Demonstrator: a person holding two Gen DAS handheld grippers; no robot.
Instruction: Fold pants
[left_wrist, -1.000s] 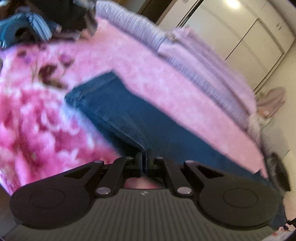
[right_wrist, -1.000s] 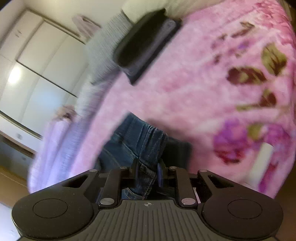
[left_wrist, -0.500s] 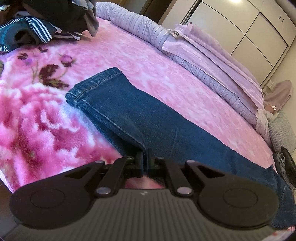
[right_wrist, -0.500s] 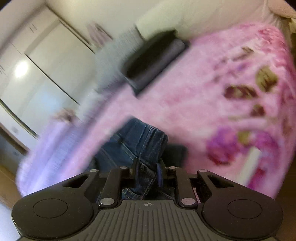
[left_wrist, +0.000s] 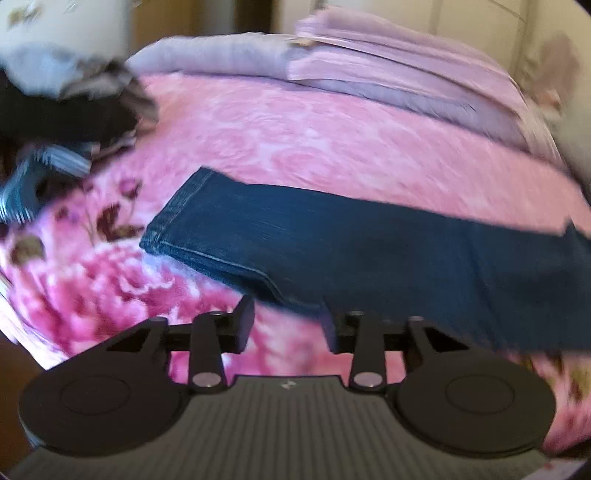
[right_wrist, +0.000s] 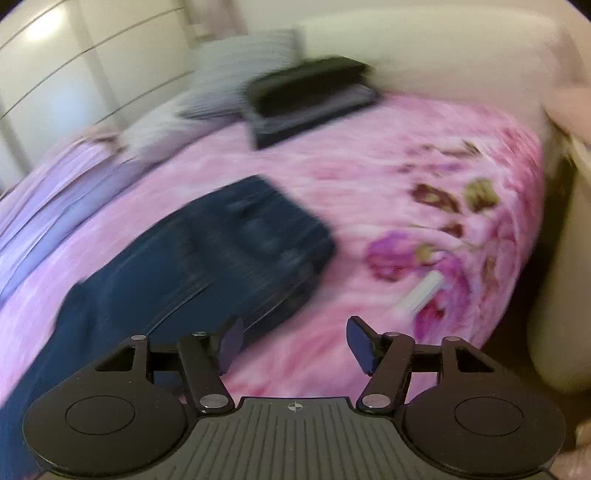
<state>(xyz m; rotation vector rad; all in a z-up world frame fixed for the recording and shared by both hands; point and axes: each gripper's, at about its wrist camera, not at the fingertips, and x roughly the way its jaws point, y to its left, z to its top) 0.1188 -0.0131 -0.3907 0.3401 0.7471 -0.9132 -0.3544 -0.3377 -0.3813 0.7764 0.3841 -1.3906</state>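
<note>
Dark blue jeans (left_wrist: 332, 243) lie flat on a pink flowered blanket (left_wrist: 295, 129), legs stacked one on the other, hem end at the left. My left gripper (left_wrist: 288, 326) is open just in front of the near edge of the legs, holding nothing. In the right wrist view the waist end of the jeans (right_wrist: 207, 258) lies left of centre, blurred by motion. My right gripper (right_wrist: 293, 347) is open above the blanket (right_wrist: 369, 177), with its left finger over the edge of the denim and nothing held.
A heap of dark and striped clothes (left_wrist: 62, 122) sits at the back left. Folded lilac bedding (left_wrist: 388, 74) runs along the far side. Folded dark garments (right_wrist: 310, 96) lie near a striped pillow (right_wrist: 236, 66). A small white object (right_wrist: 421, 291) rests on the blanket at the right.
Both grippers have opened and let go of the jeans, then drawn back. The jeans now lie flat on the blanket, with both views swung round.
</note>
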